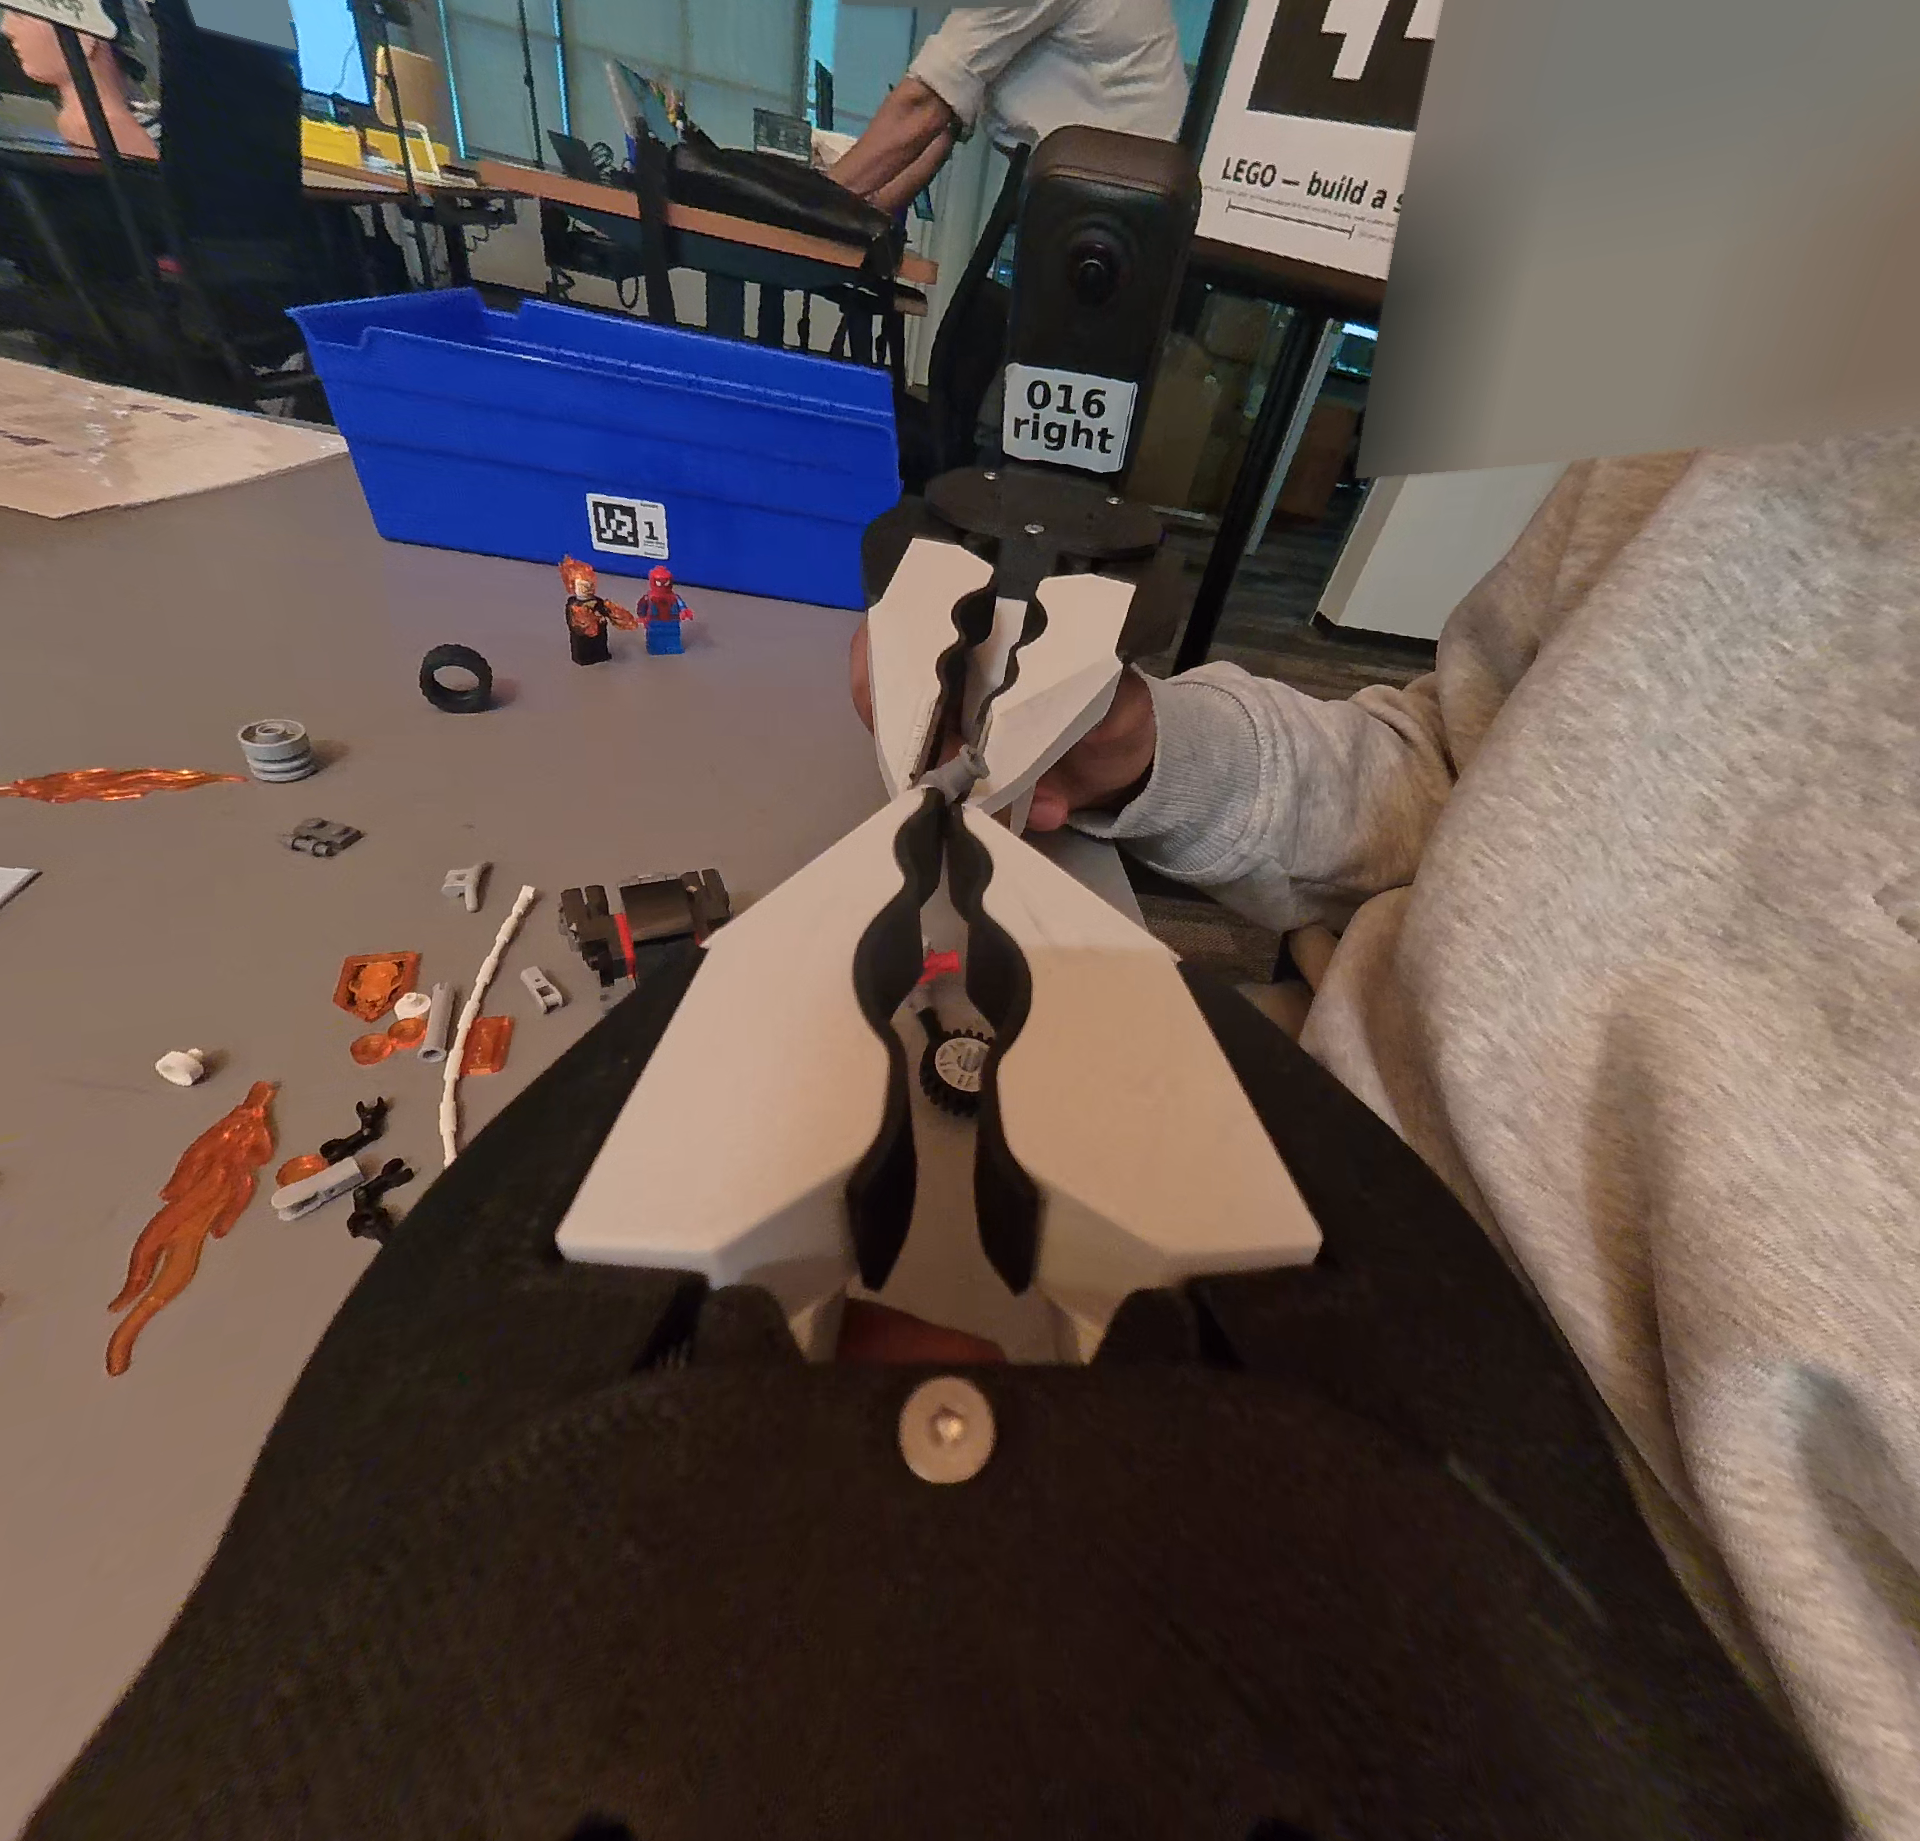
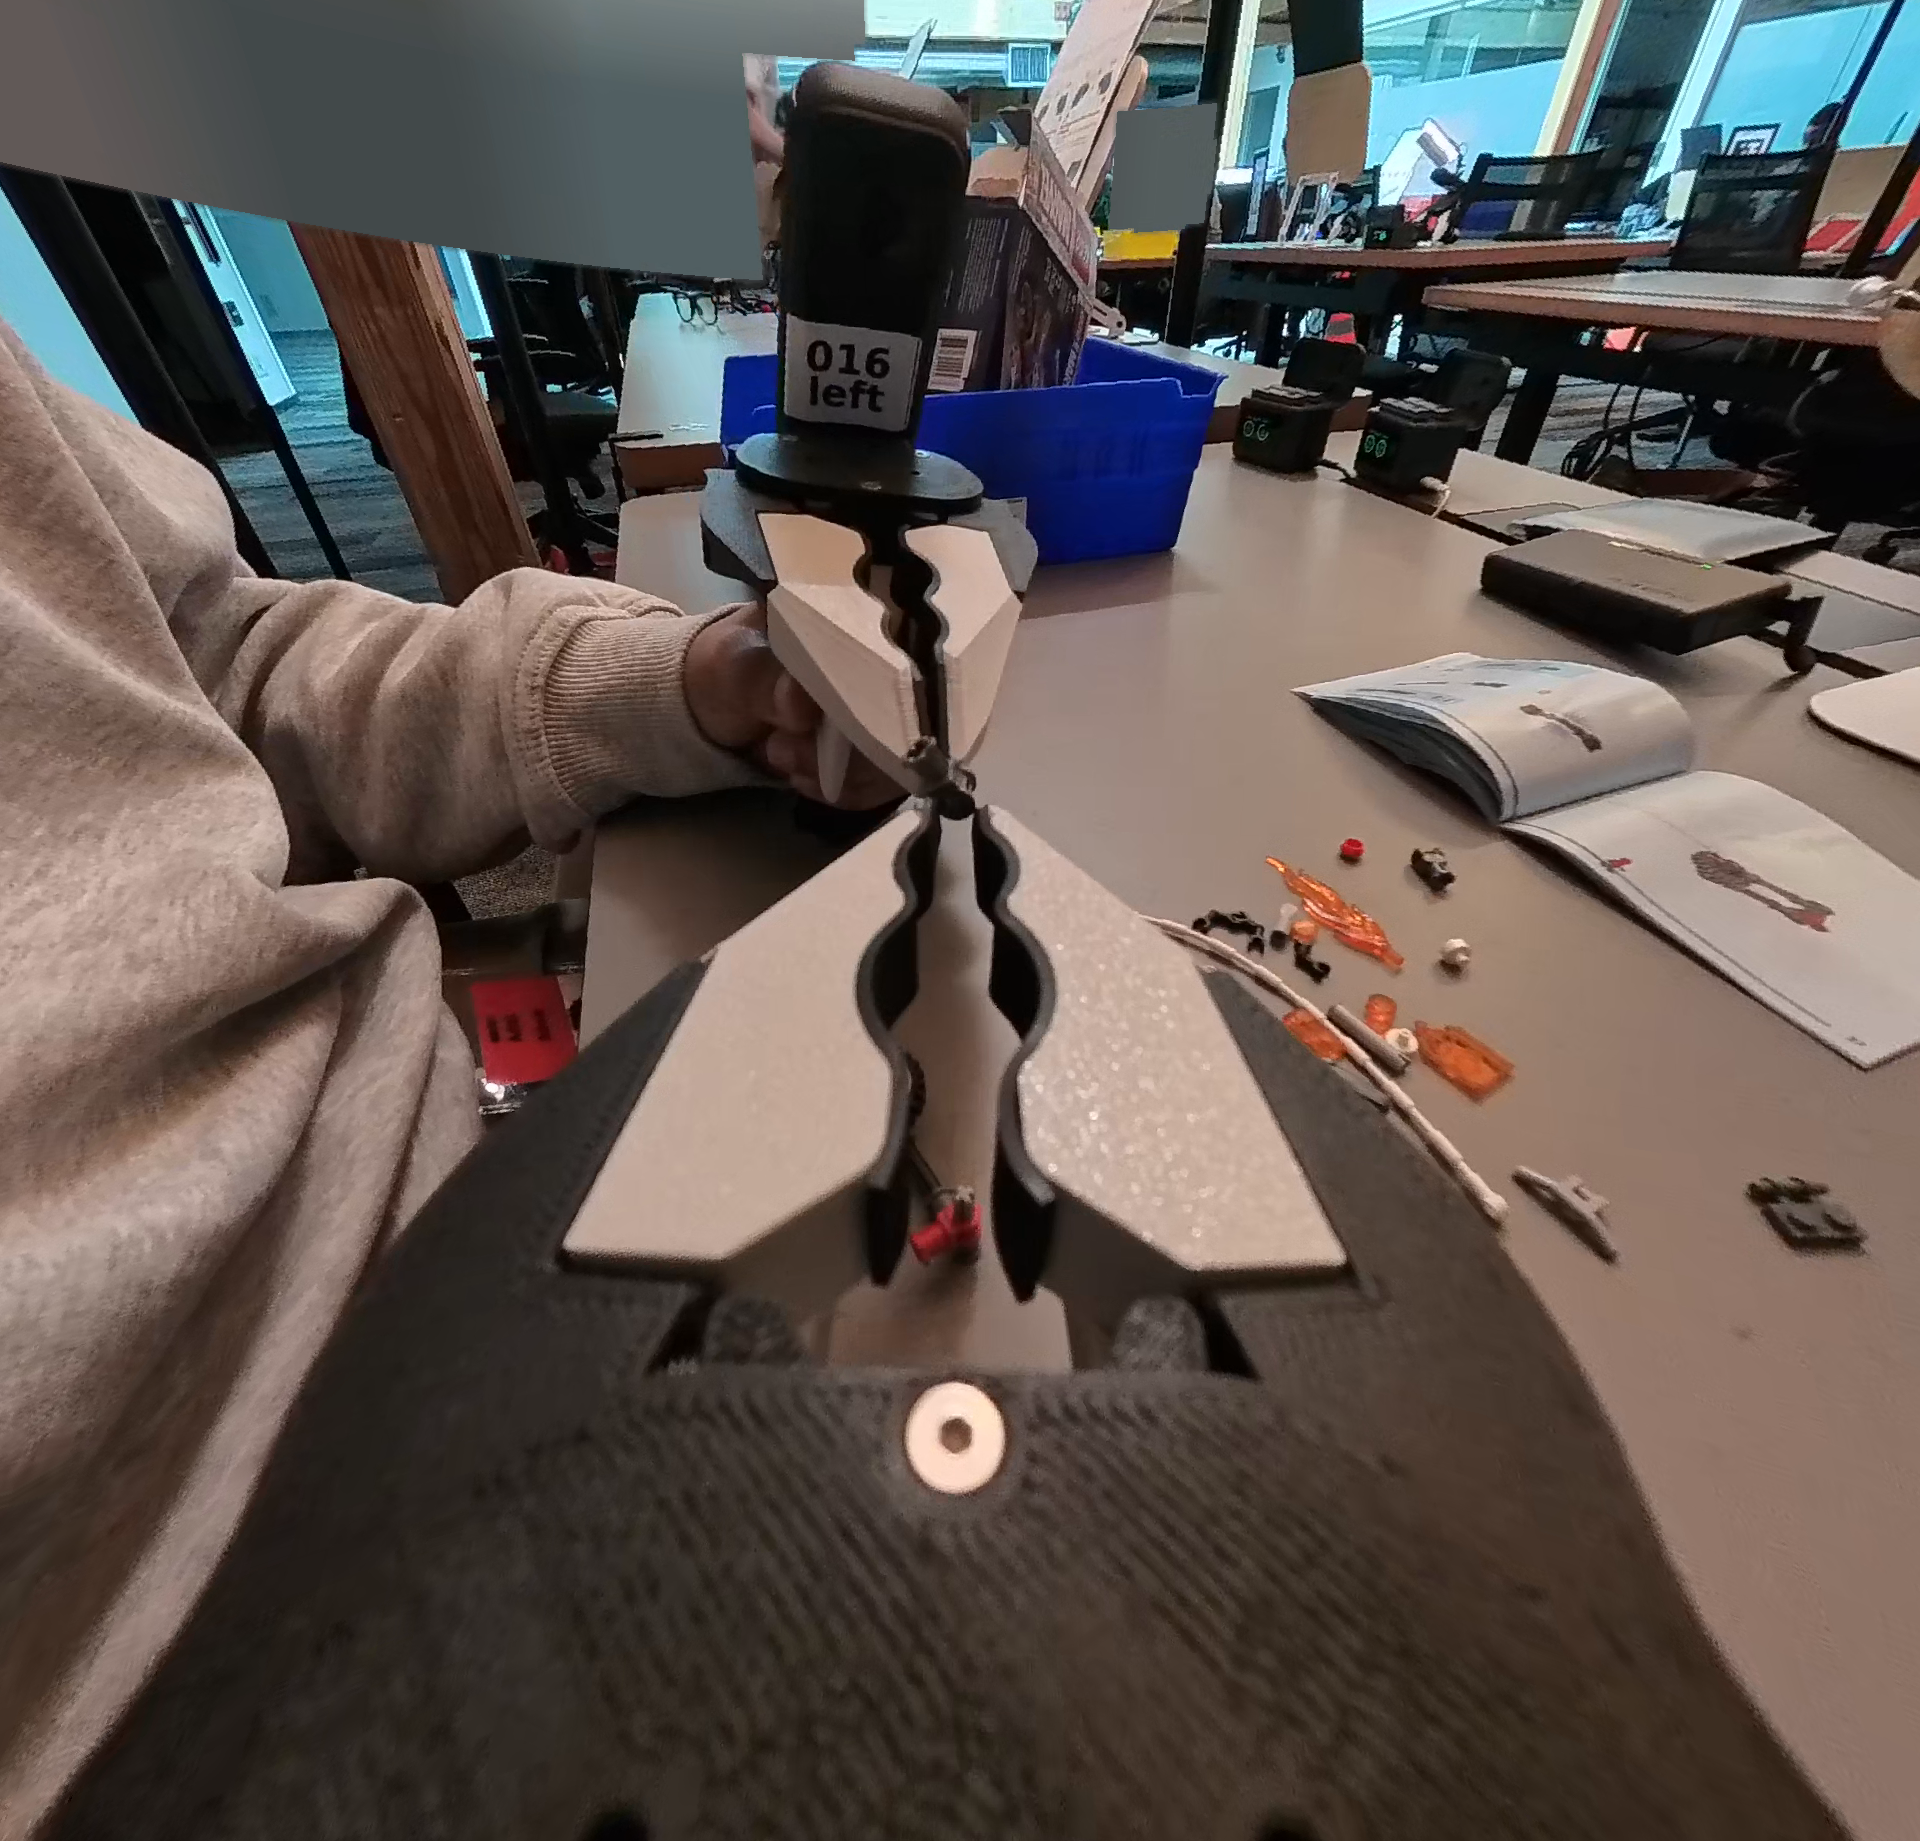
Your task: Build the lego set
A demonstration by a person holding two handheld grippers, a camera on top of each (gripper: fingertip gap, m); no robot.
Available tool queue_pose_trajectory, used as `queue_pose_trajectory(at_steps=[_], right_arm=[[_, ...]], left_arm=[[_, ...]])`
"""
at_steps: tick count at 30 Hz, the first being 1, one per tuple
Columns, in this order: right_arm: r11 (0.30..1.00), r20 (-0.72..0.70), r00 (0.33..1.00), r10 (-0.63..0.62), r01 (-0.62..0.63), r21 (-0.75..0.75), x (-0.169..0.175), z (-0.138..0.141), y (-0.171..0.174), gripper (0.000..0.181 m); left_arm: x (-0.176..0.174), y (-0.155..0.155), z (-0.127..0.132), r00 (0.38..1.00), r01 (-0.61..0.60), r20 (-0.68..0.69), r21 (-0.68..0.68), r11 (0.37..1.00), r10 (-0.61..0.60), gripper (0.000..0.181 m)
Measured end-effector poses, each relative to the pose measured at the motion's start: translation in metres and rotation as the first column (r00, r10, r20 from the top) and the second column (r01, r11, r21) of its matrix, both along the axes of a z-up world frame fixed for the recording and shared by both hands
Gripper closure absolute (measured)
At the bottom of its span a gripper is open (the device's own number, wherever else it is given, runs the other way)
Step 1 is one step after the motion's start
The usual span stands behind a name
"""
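Both grippers meet tip to tip above the near edge of the table. We find the left gripper clenched on a small grey piece, and the right gripper pinching a small dark piece against it; the two pieces touch at the joint. We cannot tell whether they are seated.

Below the fingers lie a wheel hub and a red part.

Further out on the table we note a dark half-built block, a loose tyre, orange flame pieces, a white chain and two figures before a blue bin. An open booklet lies to the right.

Risk, in our judgement: both holds are at the very fingertips, so a push off the joint's line could twist either piece out and drop it over the table edge. Too hard a squeeze could shoot the grey piece free.
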State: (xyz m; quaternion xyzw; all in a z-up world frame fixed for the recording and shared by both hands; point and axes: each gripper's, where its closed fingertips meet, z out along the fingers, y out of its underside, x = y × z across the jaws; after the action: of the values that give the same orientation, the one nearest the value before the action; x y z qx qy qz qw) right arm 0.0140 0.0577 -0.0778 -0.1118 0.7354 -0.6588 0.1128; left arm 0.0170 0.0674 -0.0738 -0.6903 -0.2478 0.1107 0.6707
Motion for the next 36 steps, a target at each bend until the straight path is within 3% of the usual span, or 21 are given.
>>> queue_pose_trajectory(at_steps=[7,12,18,23,36], right_arm=[[0.999,-0.041,0.999,-0.033,0.032,-0.02,-0.003,0.001,0.0,0.177],[0.989,-0.308,0.94,-0.147,0.13,-0.077,-0.005,-0.004,-0.002,0.177],[0.973,-0.522,0.822,-0.229,0.206,-0.103,-0.007,-0.014,-0.009,0.177],[0.966,-0.549,0.795,-0.258,0.226,-0.127,-0.01,-0.013,-0.009,0.178],[0.969,-0.519,0.819,-0.245,0.197,-0.146,-0.007,-0.008,-0.007,0.177]], left_arm=[[0.001,0.0,0.001,1.0,0.013,0.011,0.023,1.0,-0.013,0.181],[-0.001,-0.002,0.003,0.986,0.059,0.145,0.165,0.985,-0.084,0.155],[-0.006,-0.008,0.0,0.957,0.051,0.264,0.261,0.964,-0.122,0.149],[-0.011,-0.018,0.0,0.928,0.024,0.339,0.361,0.932,-0.155,0.147],[-0.008,-0.011,-0.004,0.91,0.053,0.367,0.357,0.932,-0.193,0.158]])
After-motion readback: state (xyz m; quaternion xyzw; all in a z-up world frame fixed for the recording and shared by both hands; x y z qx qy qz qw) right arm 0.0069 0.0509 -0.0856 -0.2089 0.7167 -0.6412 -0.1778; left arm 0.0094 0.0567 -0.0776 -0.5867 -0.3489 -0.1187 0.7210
